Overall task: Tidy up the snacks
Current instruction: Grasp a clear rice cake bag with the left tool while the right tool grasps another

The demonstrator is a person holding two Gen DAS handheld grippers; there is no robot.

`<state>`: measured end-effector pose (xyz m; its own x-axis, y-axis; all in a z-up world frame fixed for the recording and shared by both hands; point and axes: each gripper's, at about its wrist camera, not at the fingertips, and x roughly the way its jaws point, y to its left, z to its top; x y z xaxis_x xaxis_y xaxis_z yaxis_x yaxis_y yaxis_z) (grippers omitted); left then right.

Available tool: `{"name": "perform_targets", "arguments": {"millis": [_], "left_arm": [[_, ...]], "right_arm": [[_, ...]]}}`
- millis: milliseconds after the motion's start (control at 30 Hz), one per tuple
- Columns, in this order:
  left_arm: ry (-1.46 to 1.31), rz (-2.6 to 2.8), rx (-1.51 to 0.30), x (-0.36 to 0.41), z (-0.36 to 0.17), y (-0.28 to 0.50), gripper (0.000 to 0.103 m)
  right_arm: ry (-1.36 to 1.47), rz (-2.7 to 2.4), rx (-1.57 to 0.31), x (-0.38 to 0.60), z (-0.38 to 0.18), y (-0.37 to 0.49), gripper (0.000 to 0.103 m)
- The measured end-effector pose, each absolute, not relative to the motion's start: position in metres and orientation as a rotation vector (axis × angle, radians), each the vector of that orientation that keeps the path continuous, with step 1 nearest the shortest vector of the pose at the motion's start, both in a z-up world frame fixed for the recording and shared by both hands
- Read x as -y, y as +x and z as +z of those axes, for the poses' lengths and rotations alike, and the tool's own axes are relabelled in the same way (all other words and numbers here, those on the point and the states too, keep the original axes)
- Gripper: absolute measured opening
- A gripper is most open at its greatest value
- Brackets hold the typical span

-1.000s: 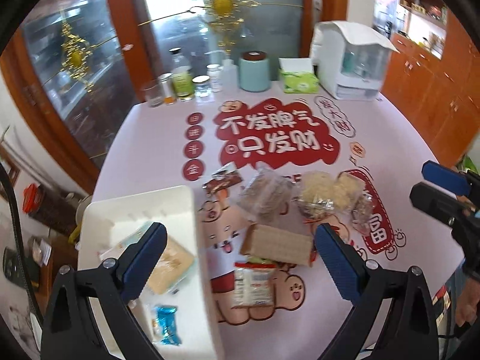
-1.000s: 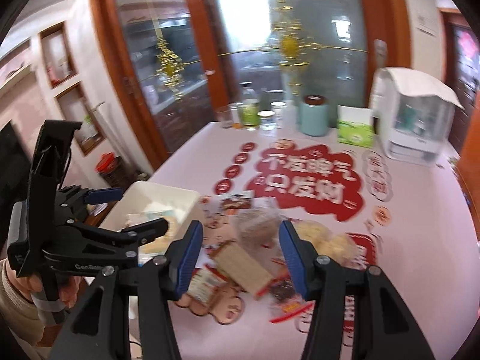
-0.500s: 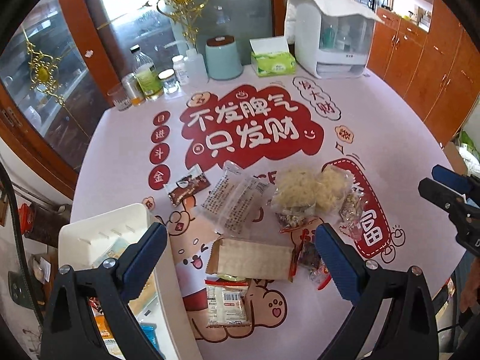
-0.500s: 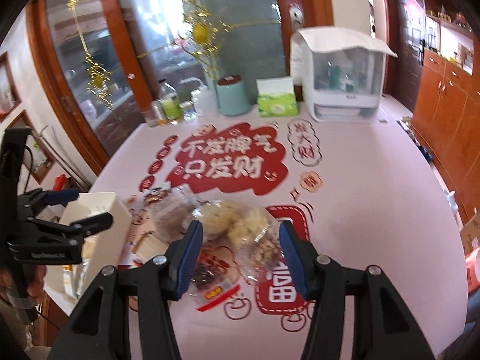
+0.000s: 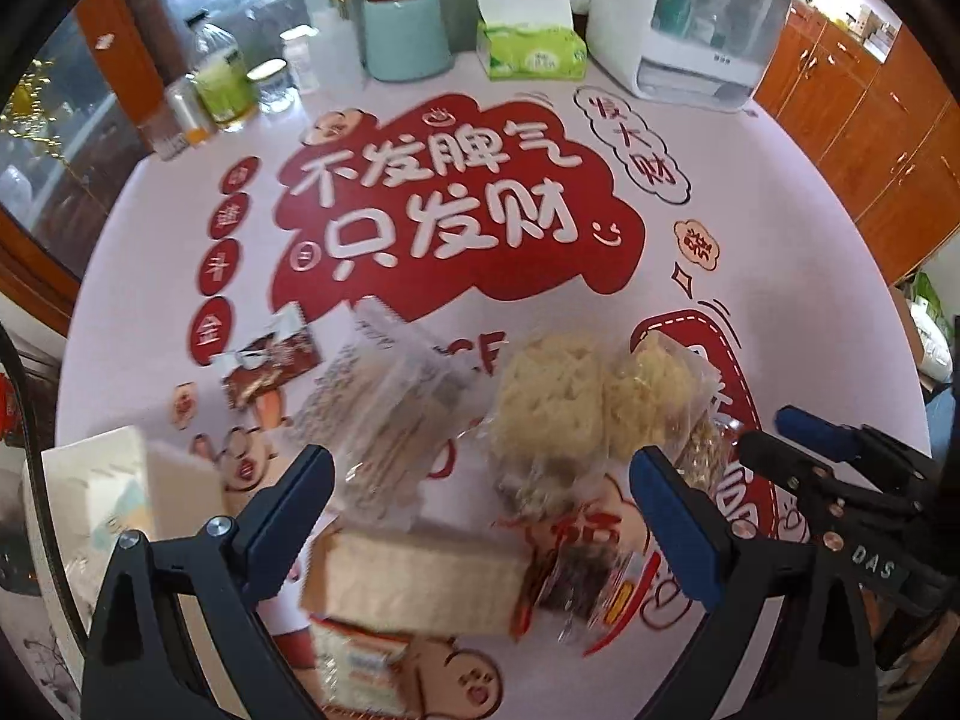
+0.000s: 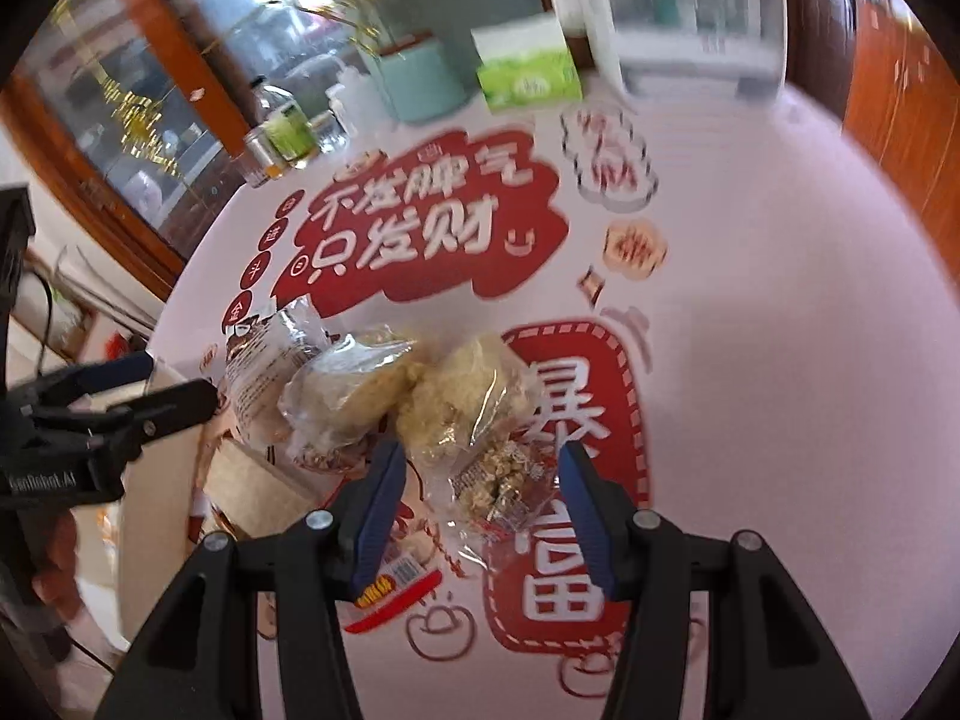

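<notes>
Both tongs pointed steeply down over the round worktop (image 5: 750,228), which carried a pink cloth printed in red.

The left tongs (image 5: 480,516) stood wide apart and held nothing. Between and below the blue pads lay a flat tan cracker packet (image 5: 414,579); the pads did not touch it. A clear bag of thin biscuits (image 5: 384,408) lay just beyond the left pad. A small packet with an orange label (image 5: 360,666) lay nearer the camera, partly under the tan packet.

The right tongs (image 6: 480,498) stood about half open and empty. A clear packet of mixed nuts and grains (image 6: 504,480) lay on the worktop between the pads, with no visible contact on either side. Two bags of pale yellow puffed cakes (image 6: 360,384) lay just beyond it, touching each other. A red-edged wrapper (image 6: 390,588) lay beside the left pad.

A white storage bin (image 5: 120,498) stood at the near left edge of the worktop, with packets inside that were too blurred to identify. A small brown sachet (image 5: 264,366) lay apart from the pile, nearer the bin.

At the far edge stood a teal canister (image 5: 405,30), a green tissue box (image 5: 531,48) and a white appliance (image 5: 690,30).
</notes>
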<state>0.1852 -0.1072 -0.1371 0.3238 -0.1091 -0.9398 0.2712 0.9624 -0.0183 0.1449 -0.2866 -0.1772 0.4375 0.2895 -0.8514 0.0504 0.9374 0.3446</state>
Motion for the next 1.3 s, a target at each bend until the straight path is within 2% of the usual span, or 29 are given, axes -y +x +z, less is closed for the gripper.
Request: {"name": "perform_targets", "arguments": {"millis": [167, 367, 533, 733, 967, 1100, 1300], "left_arm": [[0.201, -0.283, -1.279, 0.131, -0.169, 0.198, 0.095], [0.234, -0.31, -1.318, 0.144, -0.189, 0.204, 0.089], [0.198, -0.331, -1.372, 0.143, -0.204, 0.213, 0.072], [0.15, -0.341, -1.417, 0.14, -0.218, 0.22, 0.068], [0.104, -0.357, -1.41, 0.141, -0.225, 0.225, 0.061], [0.096, -0.364, -1.385, 0.142, -0.224, 0.225, 0.057], [0.103, -0.361, -1.324, 0.136, -0.203, 0.217, 0.056]], "right_arm": [[0.491, 0.169, -1.173, 0.303, -0.208, 0.17, 0.053], [0.543, 0.209, -1.225, 0.303, -0.232, 0.186, 0.054], [0.568, 0.262, -1.241, 0.296, -0.242, 0.194, 0.053], [0.562, 0.29, -1.211, 0.293, -0.244, 0.2, 0.053], [0.55, 0.316, -1.185, 0.289, -0.242, 0.201, 0.039], [0.503, 0.31, -1.171, 0.285, -0.236, 0.199, 0.038], [0.464, 0.3, -1.13, 0.283, -0.221, 0.193, 0.038]]}}
